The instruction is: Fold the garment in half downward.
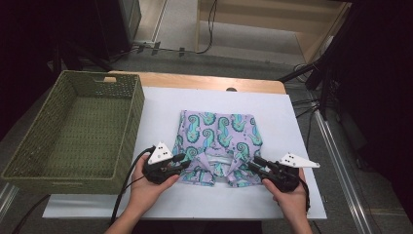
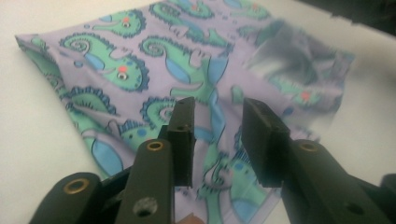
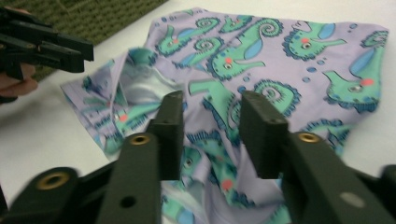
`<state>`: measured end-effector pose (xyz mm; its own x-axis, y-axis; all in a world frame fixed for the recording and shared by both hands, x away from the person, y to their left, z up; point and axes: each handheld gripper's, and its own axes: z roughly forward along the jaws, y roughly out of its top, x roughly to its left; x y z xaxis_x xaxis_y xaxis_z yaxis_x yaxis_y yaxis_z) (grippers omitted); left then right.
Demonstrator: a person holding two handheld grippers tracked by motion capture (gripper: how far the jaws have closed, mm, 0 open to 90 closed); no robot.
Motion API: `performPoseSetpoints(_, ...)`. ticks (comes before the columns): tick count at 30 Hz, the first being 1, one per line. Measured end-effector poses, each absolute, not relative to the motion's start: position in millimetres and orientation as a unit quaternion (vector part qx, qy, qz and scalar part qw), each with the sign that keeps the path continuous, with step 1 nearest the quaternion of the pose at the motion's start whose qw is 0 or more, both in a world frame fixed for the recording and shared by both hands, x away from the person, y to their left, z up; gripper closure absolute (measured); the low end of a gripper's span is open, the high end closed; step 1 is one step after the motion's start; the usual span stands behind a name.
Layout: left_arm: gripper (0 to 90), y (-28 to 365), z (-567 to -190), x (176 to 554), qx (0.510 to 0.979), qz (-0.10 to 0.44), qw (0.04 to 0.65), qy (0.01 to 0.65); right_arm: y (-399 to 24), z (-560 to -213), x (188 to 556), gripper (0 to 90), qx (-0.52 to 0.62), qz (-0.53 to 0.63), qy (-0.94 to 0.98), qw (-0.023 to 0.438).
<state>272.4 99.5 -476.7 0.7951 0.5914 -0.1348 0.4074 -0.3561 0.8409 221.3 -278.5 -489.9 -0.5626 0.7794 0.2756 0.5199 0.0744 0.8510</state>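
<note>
A folded lilac shirt (image 1: 216, 141) printed with green seahorses lies on the white table cover (image 1: 156, 112), its collar toward the near edge. My left gripper (image 1: 184, 158) rests at the shirt's near left corner, jaws apart over the cloth (image 2: 140, 60) with nothing pinched; in its own view the gripper (image 2: 217, 105) shows a clear gap. My right gripper (image 1: 253, 162) sits at the near right corner, also open (image 3: 212, 100) above the fabric (image 3: 280, 51). The left gripper (image 3: 70, 51) shows at the upper left of the right gripper view, beside the collar.
A green woven basket (image 1: 138, 112) stands empty at the left of the table, right beside the shirt. The wooden table edge (image 1: 204, 80) runs along the back. Cables and dark stands lie on the floor beyond and to the right.
</note>
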Motion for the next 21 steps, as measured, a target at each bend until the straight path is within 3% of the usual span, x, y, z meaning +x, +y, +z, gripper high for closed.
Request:
performPoseSetpoints(7,51.6,73,-468,288,0.819,0.091,0.470,0.316,-247,-487,242,46.3,0.471,0.499,0.717,0.122)
performPoseSetpoints(12,49.7,57,-474,296,0.829,0.064,0.458,0.316,-234,-493,256,45.9,0.494,0.482,0.712,0.125)
performPoseSetpoints(13,50.0,54,-476,296,0.831,0.061,0.453,0.317,-232,-495,259,49.6,0.496,0.474,0.716,0.126)
performPoseSetpoints(14,53.0,53,-477,296,0.834,0.065,0.448,0.316,-231,-498,260,57.5,0.494,0.468,0.722,0.127)
performPoseSetpoints(15,63.9,53,-477,295,0.836,0.065,0.446,0.312,-230,-500,260,67.9,0.493,0.461,0.727,0.126)
performPoseSetpoints(17,81.0,54,-476,291,0.840,0.067,0.448,0.299,-231,-501,257,80.3,0.484,0.459,0.734,0.126)
performPoseSetpoints(18,86.3,54,-476,289,0.841,0.067,0.449,0.294,-232,-500,254,82.0,0.480,0.461,0.735,0.128)
performPoseSetpoints(21,88.0,57,-474,280,0.850,0.066,0.449,0.268,-236,-496,242,82.8,0.460,0.469,0.741,0.139)
